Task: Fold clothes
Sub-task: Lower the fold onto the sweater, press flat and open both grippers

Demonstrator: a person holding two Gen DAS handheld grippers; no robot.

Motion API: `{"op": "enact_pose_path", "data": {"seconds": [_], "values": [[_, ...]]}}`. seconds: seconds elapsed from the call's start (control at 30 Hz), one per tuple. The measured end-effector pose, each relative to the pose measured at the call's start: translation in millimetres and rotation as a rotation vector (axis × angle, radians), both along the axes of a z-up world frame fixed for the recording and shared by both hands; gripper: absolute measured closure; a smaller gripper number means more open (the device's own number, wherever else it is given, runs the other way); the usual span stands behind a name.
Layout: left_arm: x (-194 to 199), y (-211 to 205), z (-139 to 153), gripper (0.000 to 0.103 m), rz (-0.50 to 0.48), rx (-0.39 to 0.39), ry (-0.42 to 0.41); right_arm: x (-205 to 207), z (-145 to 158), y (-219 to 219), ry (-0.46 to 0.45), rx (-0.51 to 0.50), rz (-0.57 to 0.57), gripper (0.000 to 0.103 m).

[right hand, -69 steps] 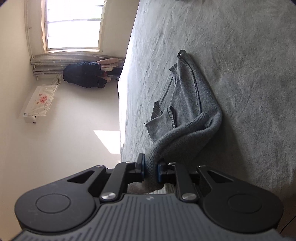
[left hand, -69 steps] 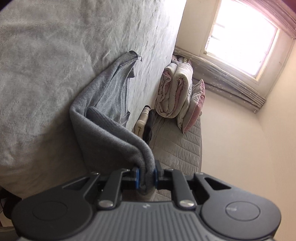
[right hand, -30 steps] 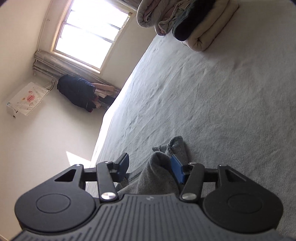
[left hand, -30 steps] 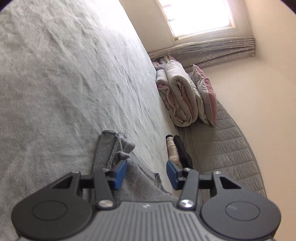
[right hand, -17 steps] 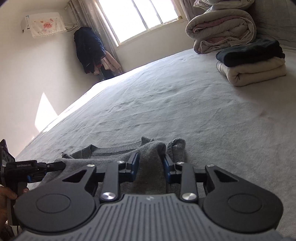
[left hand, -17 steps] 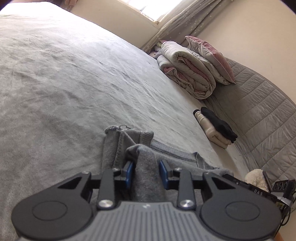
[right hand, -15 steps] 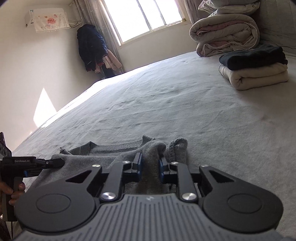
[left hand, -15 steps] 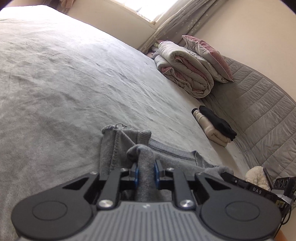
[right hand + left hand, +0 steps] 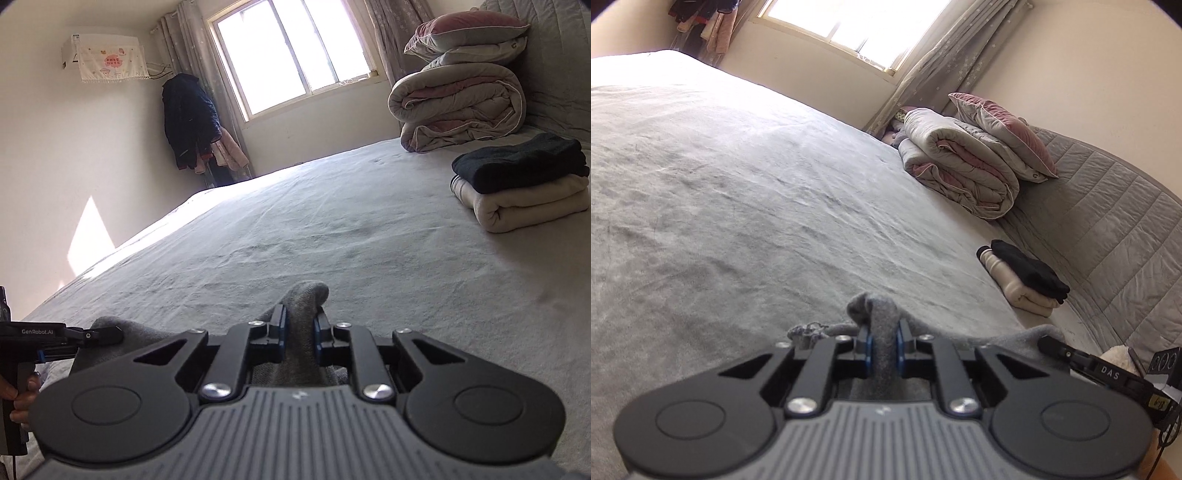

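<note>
Grey bed (image 9: 746, 206) fills both views, window behind it, w/ most of the sheet bare ahead of you. Your left tongs (image 9: 882, 347) are clenched on a bunched ridge of the grey sweater (image 9: 877, 314), and the jaws are closing a bit more on the cloth. Same on the other side: right tongs (image 9: 300, 334) are closing on another fold of the sweater (image 9: 304, 295), pads pressing it from both sides. The sweater sits at the near edge of the bed, right under both tools, slack cloth sagging between them, so you've got 2 pinch points on 1 garment, prob. so you can lift and lay it flat or carry one side over for a fold.

Around you: folded clothes (image 9: 524, 184), black on cream, sit toward the headboard side, well apart from the sweater. A rolled quilt (image 9: 960, 166) w/ a pillow (image 9: 1001, 125) on top lies farther back near the window corner. Nothing lies in the bare stretch ahead, so no obstacle there. Only thing to mind is the other tool close beside each one, and loose cloth dragging if you pull unevenly.
</note>
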State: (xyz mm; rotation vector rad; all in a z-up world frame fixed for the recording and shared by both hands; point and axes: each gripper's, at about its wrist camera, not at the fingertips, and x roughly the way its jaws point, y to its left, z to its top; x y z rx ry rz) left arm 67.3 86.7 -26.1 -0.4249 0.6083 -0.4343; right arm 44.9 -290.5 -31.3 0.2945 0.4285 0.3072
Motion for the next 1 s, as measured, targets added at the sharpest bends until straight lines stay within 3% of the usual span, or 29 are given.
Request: {"op": "enact_pose_path", "data": {"seconds": [0.27, 0.37, 0.47, 0.53, 0.6, 0.63, 0.73, 0.83, 0.9, 1.0], "values": [[31, -5, -44, 0.091, 0.037, 0.037, 0.044, 30, -39, -7, 0.134, -0.027, -0.075, 0.089], [31, -2, -45, 0.087, 0.039, 0.01, 0.049, 29, -37, -6, 0.138, -0.034, -0.069, 0.088], [27, -1, -36, 0.08, 0.052, 0.019, 0.037, 24, -30, -2, 0.119, -0.061, -0.065, 0.079], [22, -2, -27, 0.059, 0.077, 0.029, 0.015, 19, -23, 0, 0.098, -0.086, -0.086, 0.071], [13, -4, -14, 0.038, 0.15, 0.061, -0.061, 13, -15, 5, 0.055, -0.132, -0.106, 0.069], [10, -7, -9, 0.035, 0.169, 0.08, -0.095, 11, -10, 9, 0.033, -0.165, -0.111, 0.068], [-1, -21, 6, 0.035, 0.136, 0.136, -0.204, 3, -1, 27, -0.035, -0.263, -0.096, 0.065], [-4, -42, 8, 0.037, 0.033, 0.181, -0.263, 0, -1, 41, -0.066, -0.306, -0.049, 0.062], [-1, -55, 1, 0.037, -0.023, 0.216, -0.246, 0, -4, 49, -0.076, -0.326, -0.019, 0.062], [11, -62, -21, 0.037, -0.022, 0.302, -0.159, 8, -19, 50, -0.017, -0.366, -0.005, 0.062]]}}
